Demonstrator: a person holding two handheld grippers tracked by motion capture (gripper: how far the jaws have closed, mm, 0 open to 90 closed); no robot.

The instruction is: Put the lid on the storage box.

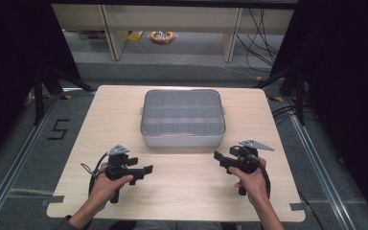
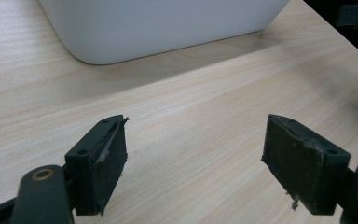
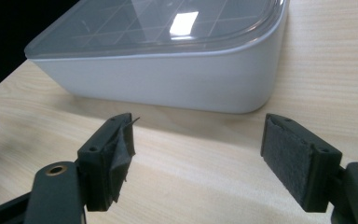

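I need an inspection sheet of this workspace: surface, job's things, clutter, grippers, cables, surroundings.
Surface: light wooden table, bare around the box.
Job's things: white compartment box with clear lid on, centred at the far half.
Clutter: nothing seen.
Grippers: left gripper and right gripper both open, nothing between the fingers, apart from the box.
Cables: black gripper cable by the left hand; floor cables behind.
Surroundings: yellow coil on floor, table legs, dark curtains.

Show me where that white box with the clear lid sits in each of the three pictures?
High view: the white box sits mid-table, beyond both grippers.
Left gripper view: its rounded white corner fills the top, lid cut off.
Right gripper view: it spans the upper half, lid gridded.
Shared landmark: the pale wooden table beneath it.
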